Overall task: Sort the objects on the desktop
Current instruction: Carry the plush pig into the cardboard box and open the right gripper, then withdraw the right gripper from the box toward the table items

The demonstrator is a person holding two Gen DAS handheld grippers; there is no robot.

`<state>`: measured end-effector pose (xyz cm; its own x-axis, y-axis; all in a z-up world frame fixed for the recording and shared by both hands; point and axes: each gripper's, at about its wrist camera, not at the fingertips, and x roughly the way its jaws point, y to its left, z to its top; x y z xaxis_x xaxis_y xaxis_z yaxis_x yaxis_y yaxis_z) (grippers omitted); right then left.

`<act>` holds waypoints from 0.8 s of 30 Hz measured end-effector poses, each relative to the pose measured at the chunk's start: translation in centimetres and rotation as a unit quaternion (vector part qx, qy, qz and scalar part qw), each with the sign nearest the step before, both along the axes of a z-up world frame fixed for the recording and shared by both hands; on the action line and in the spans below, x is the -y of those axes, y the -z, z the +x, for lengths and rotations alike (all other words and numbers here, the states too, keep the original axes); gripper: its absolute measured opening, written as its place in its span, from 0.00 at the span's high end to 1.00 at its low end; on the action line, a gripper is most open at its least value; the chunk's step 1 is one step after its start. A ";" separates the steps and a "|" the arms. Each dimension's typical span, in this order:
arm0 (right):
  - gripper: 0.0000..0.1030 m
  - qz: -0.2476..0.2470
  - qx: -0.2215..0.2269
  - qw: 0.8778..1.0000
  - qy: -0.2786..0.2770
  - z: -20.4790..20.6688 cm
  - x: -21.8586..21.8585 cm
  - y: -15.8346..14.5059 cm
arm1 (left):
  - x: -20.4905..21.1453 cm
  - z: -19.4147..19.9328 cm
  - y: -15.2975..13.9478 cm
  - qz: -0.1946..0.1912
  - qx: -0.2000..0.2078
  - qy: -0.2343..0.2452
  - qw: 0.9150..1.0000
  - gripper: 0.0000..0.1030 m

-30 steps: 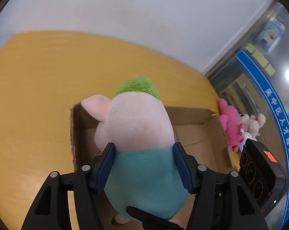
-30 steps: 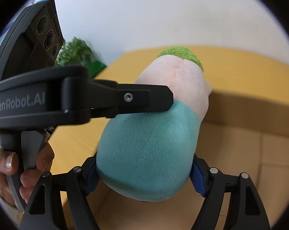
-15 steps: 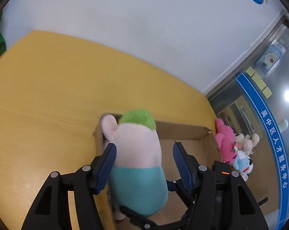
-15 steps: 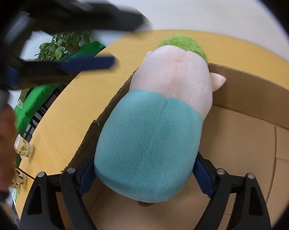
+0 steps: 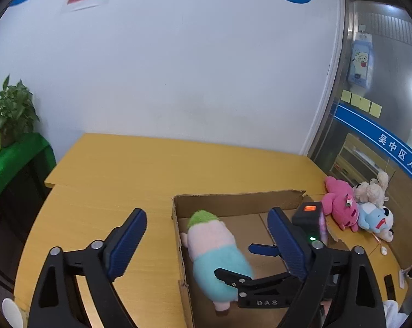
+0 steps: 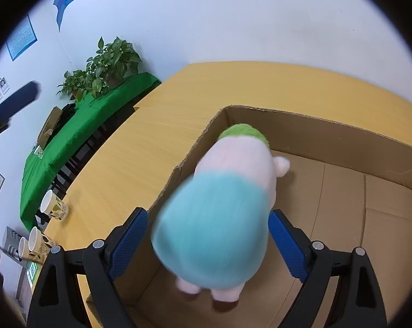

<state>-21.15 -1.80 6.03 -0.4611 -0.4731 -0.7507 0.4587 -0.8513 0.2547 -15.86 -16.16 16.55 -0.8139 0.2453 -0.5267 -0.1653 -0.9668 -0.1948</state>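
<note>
A plush pig (image 5: 215, 251) with green hair and a teal body lies in the left end of an open cardboard box (image 5: 233, 201). In the right wrist view the pig (image 6: 227, 205) is blurred and sits between the blue pads with a gap on each side. My right gripper (image 6: 206, 242) is open around it, inside the box (image 6: 342, 142). My left gripper (image 5: 206, 243) is open and empty, raised well above the box and the yellow table (image 5: 123, 180). The right gripper's fingers (image 5: 260, 248) show below it.
A pink plush (image 5: 339, 205), a cream plush (image 5: 372, 190) and a blue-white plush (image 5: 376, 218) lie right of the box. Paper cups (image 6: 54, 207) stand at the table's left edge. Potted plants (image 6: 107, 65) sit on a green-covered side table (image 6: 77, 136).
My left gripper let go of the pig, opened wide and rose up and back. My right gripper opened its pads off the pig, which is dropping in the box.
</note>
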 end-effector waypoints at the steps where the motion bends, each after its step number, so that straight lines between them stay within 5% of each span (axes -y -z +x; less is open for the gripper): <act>1: 0.12 0.006 0.018 1.000 0.005 -0.1 0.3 0.8 | 0.4 0.6 0.2 -0.004 0.004 -0.002 1.000 0.11; 4: 0.12 -0.001 0.060 0.998 0.018 -0.1 -1.1 2.4 | 0.6 2.0 1.4 -0.011 0.017 -0.009 1.000 0.11; 10: 0.13 0.010 0.028 0.998 -0.046 3.3 -3.4 0.9 | 1.4 3.0 7.4 0.007 0.082 -0.009 0.997 0.11; 11: 0.16 0.010 0.041 0.998 -0.057 3.4 -3.9 0.9 | 1.4 2.9 9.0 0.016 0.099 -0.004 0.995 0.11; 12: 0.31 0.010 0.057 0.996 -0.065 3.2 -4.3 1.2 | 1.3 2.8 10.1 0.021 0.108 -0.001 0.994 0.11; 13: 0.42 0.018 0.075 0.994 -0.073 2.7 -4.6 1.9 | 1.1 2.7 11.5 0.021 0.122 0.001 0.992 0.14; 14: 0.64 0.027 0.087 0.993 -0.074 2.3 -4.7 2.5 | 0.7 2.4 13.1 0.015 0.144 0.000 0.989 0.17; 15: 0.77 0.034 0.103 0.991 -0.072 1.6 -4.7 3.4 | 0.5 2.2 14.2 0.012 0.161 0.000 0.987 0.30; 16: 0.78 0.032 0.122 0.989 -0.072 0.9 -4.5 4.4 | 0.2 2.0 15.3 0.011 0.179 0.004 0.984 0.44; 19: 0.78 0.033 0.135 0.987 -0.079 -0.5 -3.2 5.6 | -0.9 1.4 18.1 0.011 0.222 0.030 0.975 0.65; 21: 0.79 0.033 0.134 0.987 -0.077 -1.4 -2.5 5.5 | -2.0 1.4 19.3 -0.024 0.229 0.027 0.973 0.70; 23: 0.79 0.020 0.149 0.987 -0.062 -2.9 -2.1 5.5 | -2.0 1.4 19.6 -0.017 0.228 0.024 0.973 0.73; 24: 0.78 0.017 0.156 0.986 -0.056 -3.5 -2.0 5.5 | -2.1 1.3 19.7 -0.023 0.230 0.021 0.973 0.83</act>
<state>-24.60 0.17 0.48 -0.1503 -0.4797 -0.8645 0.4547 -0.8100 0.3704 -14.55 -14.09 -3.11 -0.4798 0.2415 -0.8435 -0.1114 -0.9704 -0.2144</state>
